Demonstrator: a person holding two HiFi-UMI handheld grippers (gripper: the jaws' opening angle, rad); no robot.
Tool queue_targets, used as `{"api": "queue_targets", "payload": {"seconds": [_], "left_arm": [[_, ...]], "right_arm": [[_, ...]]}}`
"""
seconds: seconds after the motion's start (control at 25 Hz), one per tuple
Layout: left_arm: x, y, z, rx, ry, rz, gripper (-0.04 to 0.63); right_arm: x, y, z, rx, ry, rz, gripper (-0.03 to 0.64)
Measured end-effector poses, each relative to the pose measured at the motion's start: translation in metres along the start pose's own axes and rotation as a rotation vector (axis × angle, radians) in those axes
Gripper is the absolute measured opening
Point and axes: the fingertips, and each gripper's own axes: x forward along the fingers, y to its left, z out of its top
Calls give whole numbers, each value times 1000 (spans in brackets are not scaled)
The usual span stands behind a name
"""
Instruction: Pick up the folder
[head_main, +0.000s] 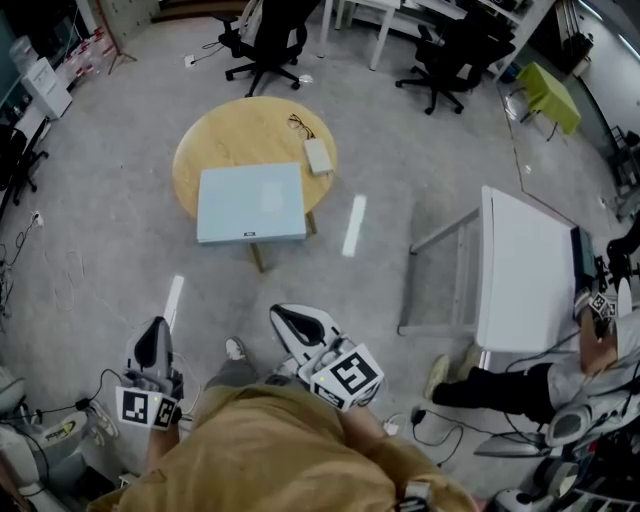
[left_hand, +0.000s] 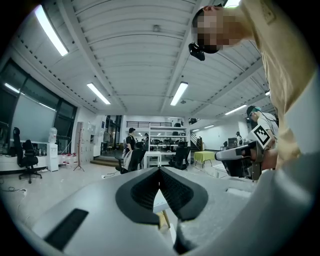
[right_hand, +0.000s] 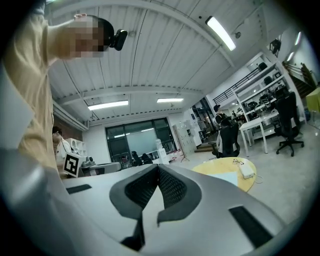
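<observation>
The folder (head_main: 250, 203) is pale blue and lies flat on a round wooden table (head_main: 225, 132) out in front of me; in the right gripper view the folder (right_hand: 226, 178) shows on the same table (right_hand: 250, 186). Both grippers are held close to my body, well short of the table. The left gripper (head_main: 152, 340) is shut with nothing in it, its jaws meeting in the left gripper view (left_hand: 160, 172). Beside it, the right gripper (head_main: 293, 322) is also shut and empty (right_hand: 157, 170).
A pair of glasses (head_main: 300, 125) and a small white box (head_main: 318, 157) lie on the round table behind the folder. A white table (head_main: 525, 270) stands at the right with another person (head_main: 600, 345) beside it. Office chairs (head_main: 265, 40) stand at the back.
</observation>
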Motion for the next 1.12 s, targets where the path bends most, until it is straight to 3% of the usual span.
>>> {"api": "queue_targets", "payload": {"seconds": [0.2, 0.6, 0.8, 1.12], "left_arm": [[1, 6, -6, -29, 8, -10, 3], [45, 39, -6, -55, -4, -117, 3], [70, 69, -7, -67, 14, -176, 3], [118, 134, 12, -74, -18, -225, 3]], "right_arm": [[5, 5, -3, 0, 26, -16, 0], [33, -13, -2, 1, 42, -140, 0], [69, -24, 3, 11, 34, -218, 0], [139, -40, 26, -10, 27, -273, 0]]}}
